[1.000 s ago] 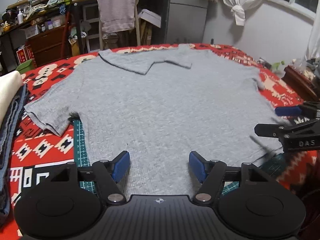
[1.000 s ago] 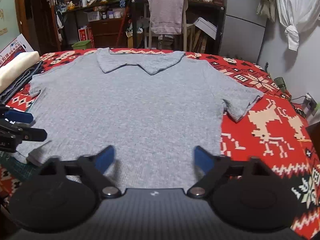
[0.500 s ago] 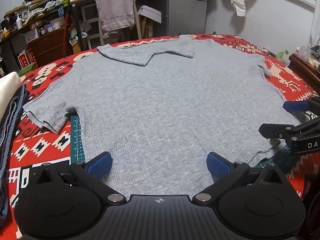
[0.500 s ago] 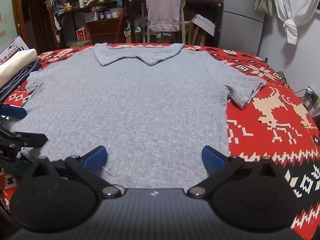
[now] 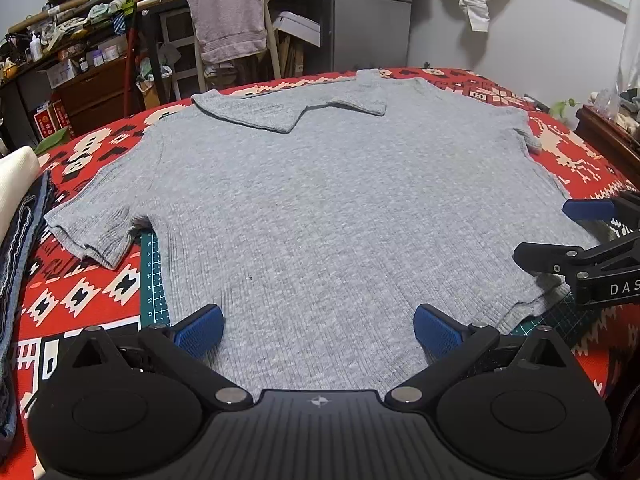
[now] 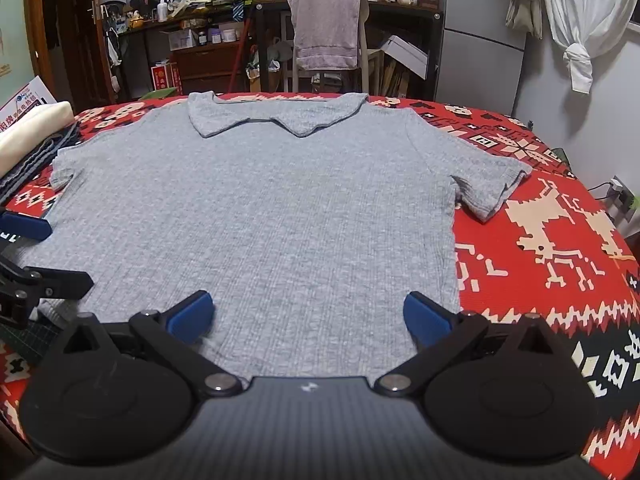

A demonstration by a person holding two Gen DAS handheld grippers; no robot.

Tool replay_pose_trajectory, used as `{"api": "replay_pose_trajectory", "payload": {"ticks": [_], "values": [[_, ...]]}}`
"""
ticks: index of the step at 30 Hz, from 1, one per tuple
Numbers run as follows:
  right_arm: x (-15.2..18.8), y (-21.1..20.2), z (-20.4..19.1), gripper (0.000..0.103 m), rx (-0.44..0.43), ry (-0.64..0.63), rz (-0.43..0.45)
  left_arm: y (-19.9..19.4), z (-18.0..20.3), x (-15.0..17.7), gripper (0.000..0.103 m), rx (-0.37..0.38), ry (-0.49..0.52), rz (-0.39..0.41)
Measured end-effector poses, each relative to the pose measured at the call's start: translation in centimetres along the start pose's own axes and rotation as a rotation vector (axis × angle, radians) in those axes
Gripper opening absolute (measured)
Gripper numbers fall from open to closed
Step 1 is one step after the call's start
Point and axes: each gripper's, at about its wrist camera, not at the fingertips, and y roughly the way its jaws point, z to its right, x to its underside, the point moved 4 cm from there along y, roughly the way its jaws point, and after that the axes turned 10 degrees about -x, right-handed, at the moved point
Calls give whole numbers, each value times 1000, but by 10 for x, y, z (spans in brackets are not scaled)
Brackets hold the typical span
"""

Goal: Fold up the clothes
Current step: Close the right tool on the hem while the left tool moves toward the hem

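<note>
A grey ribbed polo shirt point(image 5: 320, 200) point(image 6: 256, 208) lies flat on a red patterned blanket point(image 5: 80, 292) point(image 6: 560, 240), collar far, hem near. My left gripper point(image 5: 318, 330) is open, its blue pads point(image 5: 200, 330) hovering over the hem's left part. My right gripper point(image 6: 306, 318) is open over the hem's right part. Each gripper shows at the edge of the other's view: the right gripper point(image 5: 560, 236) at the right margin, the left gripper point(image 6: 44, 252) at the left margin. Nothing is held.
A green cutting mat point(image 5: 154, 276) peeks out under the shirt. Folded clothes point(image 5: 18, 200) point(image 6: 32, 140) are stacked at the blanket's left. Beyond the bed stand a chair with a draped towel point(image 6: 326, 32), cluttered shelves point(image 5: 80, 40) and a grey fridge point(image 6: 480, 60).
Both grippers opened wider over the last second and drew back slightly toward the hem. The shirt has not moved.
</note>
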Motion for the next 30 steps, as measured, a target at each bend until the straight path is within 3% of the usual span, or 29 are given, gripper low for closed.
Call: {"api": "replay_pose_trajectory", "payload": {"ticks": [12, 13, 16, 18, 23, 30], "values": [[0, -3, -3, 103, -34, -36, -16, 0, 1, -4, 102, 20, 30, 25], [-1, -5, -3, 103, -41, -50, -19, -2, 2, -6, 100, 28, 39, 31], [-5, -15, -5, 102, -60, -82, -6, -7, 3, -12, 80, 50, 67, 47], [-10, -24, -5, 102, -72, -118, 18, -10, 4, -16, 75, 66, 86, 58], [-26, -41, -7, 97, -84, -246, 19, -19, 7, -29, 75, 98, 153, 86], [-36, -53, -6, 86, -182, -335, -31, -33, 9, -39, 75, 141, 302, 115]]}}
